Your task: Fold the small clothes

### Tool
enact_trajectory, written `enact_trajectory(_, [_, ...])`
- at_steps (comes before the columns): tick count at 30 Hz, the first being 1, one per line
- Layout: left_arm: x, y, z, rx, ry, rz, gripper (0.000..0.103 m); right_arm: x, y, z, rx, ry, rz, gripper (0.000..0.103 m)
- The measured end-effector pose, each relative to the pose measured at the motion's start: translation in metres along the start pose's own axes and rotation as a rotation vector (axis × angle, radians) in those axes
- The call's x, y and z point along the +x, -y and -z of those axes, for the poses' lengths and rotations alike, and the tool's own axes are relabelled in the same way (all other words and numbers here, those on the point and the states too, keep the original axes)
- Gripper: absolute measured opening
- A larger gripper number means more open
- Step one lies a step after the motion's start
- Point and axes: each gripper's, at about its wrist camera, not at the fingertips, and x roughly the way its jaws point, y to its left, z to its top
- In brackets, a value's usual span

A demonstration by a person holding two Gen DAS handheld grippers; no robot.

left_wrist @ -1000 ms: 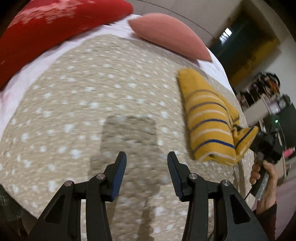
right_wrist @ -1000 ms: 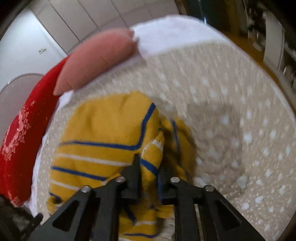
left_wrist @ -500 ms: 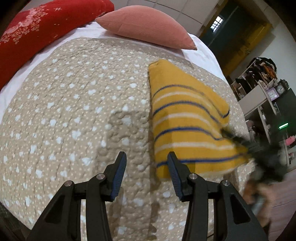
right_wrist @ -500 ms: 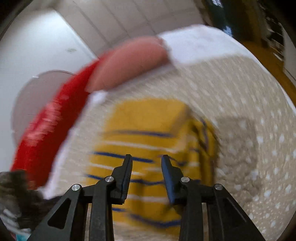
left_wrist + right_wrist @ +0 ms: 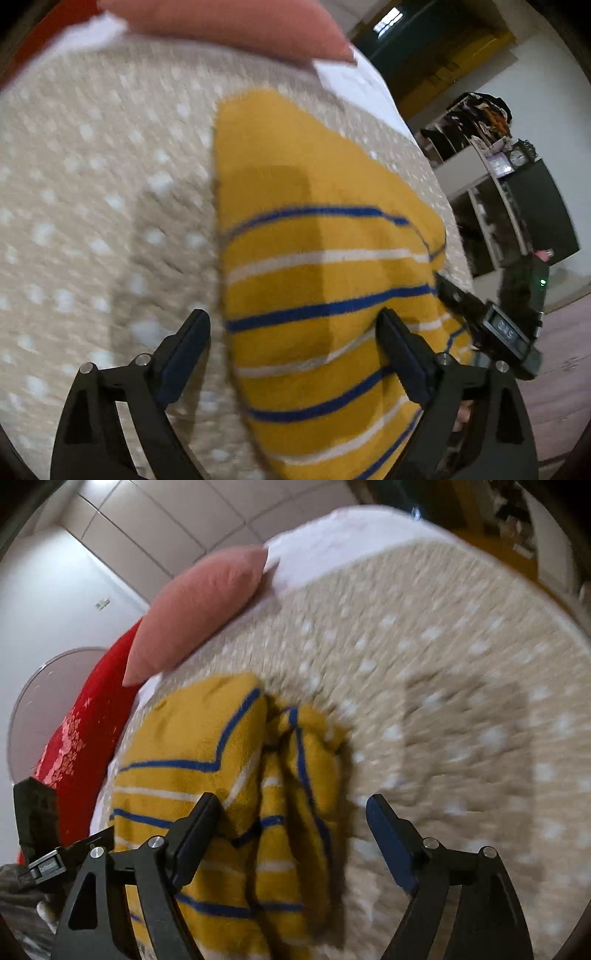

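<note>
A small mustard-yellow garment with blue and white stripes (image 5: 325, 280) lies on the beige dotted bedspread (image 5: 92, 184). My left gripper (image 5: 295, 339) is open wide, low over its near left part, empty. In the right wrist view the garment (image 5: 192, 753) lies folded with a bunched fold along its right side. My right gripper (image 5: 291, 830) is open wide over that bunched side and holds nothing. The right gripper's body (image 5: 491, 332) shows at the garment's right edge in the left wrist view.
A pink cushion (image 5: 199, 605) and a red cushion (image 5: 77, 731) lie at the head of the bed on a white sheet (image 5: 332, 542). Shelves and dark furniture (image 5: 498, 184) stand beyond the bed's right edge.
My right gripper let go of the garment's edge and opened wide. My left gripper moved right and closer over the garment and opened wider.
</note>
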Motion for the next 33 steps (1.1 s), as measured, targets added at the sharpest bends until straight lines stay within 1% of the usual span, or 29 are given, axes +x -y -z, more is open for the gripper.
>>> enact_trajectory(1, [0.001,0.000,0.000,-0.009,-0.014,0.023,0.067,0.006,0.002,-0.001,0.013,-0.008,-0.048,0.074])
enact_trajectory(2, [-0.002,0.000,0.000,-0.013,-0.014,0.023,0.058,0.014,-0.001,-0.002,0.048,-0.041,-0.118,0.055])
enact_trajectory(3, [-0.008,0.000,-0.001,-0.014,-0.003,0.013,0.053,0.018,-0.007,-0.002,0.053,-0.041,-0.134,0.050])
enact_trajectory(4, [-0.019,0.000,-0.002,-0.013,0.014,0.016,0.048,0.018,-0.017,-0.004,0.032,-0.037,-0.133,0.047])
enact_trajectory(5, [-0.029,0.000,-0.002,-0.015,0.033,0.014,0.046,0.015,-0.030,-0.004,0.001,-0.028,-0.135,0.044])
enact_trajectory(9, [-0.075,-0.003,-0.006,0.006,0.137,-0.044,0.046,-0.001,-0.069,-0.005,-0.066,0.014,-0.215,0.036])
enact_trajectory(11, [-0.089,-0.007,-0.006,0.008,0.161,-0.059,0.046,-0.003,-0.084,-0.001,-0.092,0.022,-0.226,0.036])
enact_trajectory(13, [-0.090,-0.014,-0.004,0.008,0.162,-0.112,0.050,0.008,-0.092,0.004,-0.105,0.006,-0.213,0.036])
enact_trajectory(14, [-0.085,-0.018,-0.002,0.003,0.150,-0.156,0.052,0.017,-0.092,0.007,-0.099,-0.007,-0.192,0.036])
enact_trajectory(16, [-0.070,-0.031,0.007,-0.013,0.113,-0.254,0.053,0.036,-0.082,0.015,-0.098,-0.038,-0.079,0.037])
enact_trajectory(17, [-0.060,-0.036,0.012,-0.015,0.090,-0.287,0.060,0.044,-0.078,0.019,-0.099,-0.054,-0.025,0.044])
enact_trajectory(18, [-0.059,-0.043,0.017,-0.017,0.097,-0.269,0.062,0.045,-0.073,0.021,-0.086,-0.057,-0.021,0.060])
enact_trajectory(19, [-0.061,-0.045,0.021,-0.026,0.110,-0.254,0.064,0.043,-0.068,0.022,-0.055,-0.050,-0.023,0.064])
enact_trajectory(21, [-0.071,-0.049,0.026,-0.047,0.118,-0.223,0.064,0.031,-0.069,0.020,-0.044,-0.030,-0.018,0.065])
enact_trajectory(22, [-0.076,-0.049,0.029,-0.049,0.130,-0.219,0.064,0.022,-0.072,0.020,-0.064,-0.006,0.003,0.064])
enact_trajectory(23, [-0.083,-0.047,0.030,-0.044,0.148,-0.229,0.064,0.009,-0.081,0.018,-0.101,0.037,0.032,0.063])
enact_trajectory(24, [-0.091,-0.044,0.033,-0.032,0.172,-0.256,0.064,-0.003,-0.090,0.018,-0.134,0.074,0.041,0.061])
enact_trajectory(25, [-0.099,-0.042,0.038,-0.019,0.197,-0.289,0.064,-0.013,-0.099,0.018,-0.161,0.101,0.030,0.060])
enact_trajectory(27, [-0.110,-0.041,0.053,-0.007,0.235,-0.328,0.064,-0.026,-0.115,0.022,-0.186,0.117,-0.012,0.060])
enact_trajectory(29, [-0.117,-0.044,0.063,-0.004,0.251,-0.346,0.064,-0.020,-0.132,0.024,-0.207,0.080,-0.075,0.060])
enact_trajectory(30, [-0.121,-0.046,0.068,-0.009,0.258,-0.353,0.064,-0.014,-0.135,0.025,-0.212,0.058,-0.080,0.060])
enact_trajectory(32, [-0.125,-0.047,0.078,-0.015,0.267,-0.358,0.064,0.015,-0.137,0.027,-0.219,-0.011,-0.027,0.060])
enact_trajectory(33, [-0.127,-0.047,0.083,-0.016,0.275,-0.359,0.064,0.029,-0.133,0.027,-0.209,-0.047,0.000,0.058])
